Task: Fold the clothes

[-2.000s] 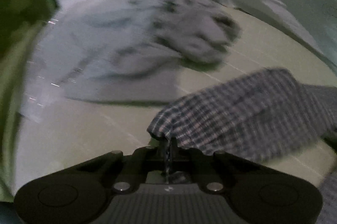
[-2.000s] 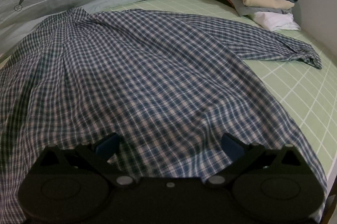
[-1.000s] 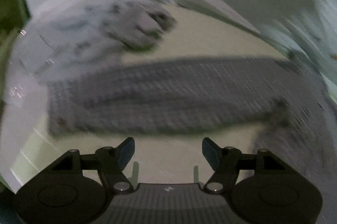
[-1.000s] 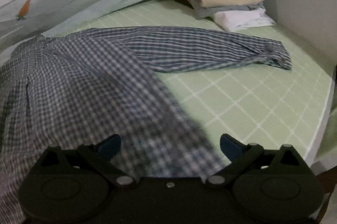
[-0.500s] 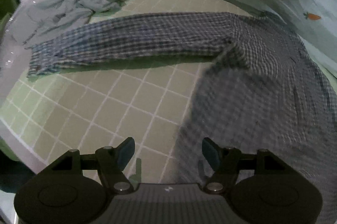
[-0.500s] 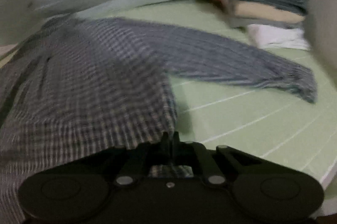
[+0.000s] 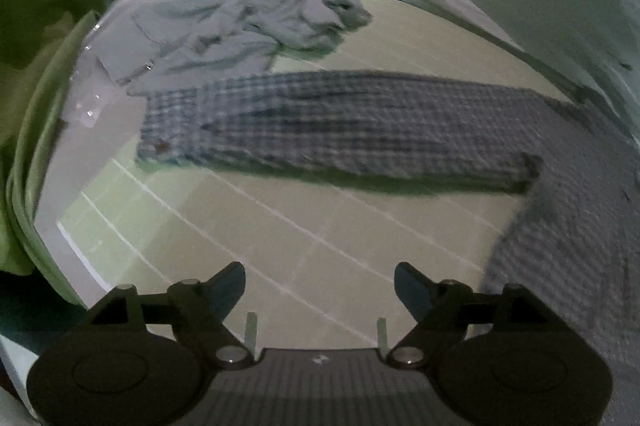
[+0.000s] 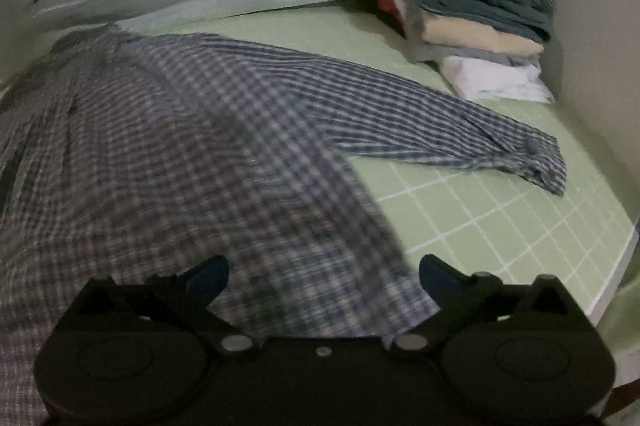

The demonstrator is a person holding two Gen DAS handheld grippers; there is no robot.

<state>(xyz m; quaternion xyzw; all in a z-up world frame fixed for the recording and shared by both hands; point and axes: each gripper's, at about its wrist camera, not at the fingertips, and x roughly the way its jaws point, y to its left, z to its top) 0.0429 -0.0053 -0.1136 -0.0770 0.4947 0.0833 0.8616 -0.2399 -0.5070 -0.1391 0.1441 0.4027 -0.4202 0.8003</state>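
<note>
While the checked shirt (image 8: 168, 153) lies spread flat on the green grid-patterned sheet (image 8: 480, 222), both sleeves stretched out sideways, its thin woven cloth shows small blue and white squares and a buttoned cuff. The left gripper (image 7: 320, 286) has just been widening its jaws, which stand apart over bare sheet with nothing between them; the right gripper (image 8: 324, 278) has just sprung wide over the shirt's hem, pads clear of the cloth. A crumpled grey garment (image 7: 256, 25) lies beyond the left sleeve, and a folded stack (image 8: 476, 13) sits by the wall.

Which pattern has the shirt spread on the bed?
Blue-and-white check shirt; the right wrist view shows it best.
</note>
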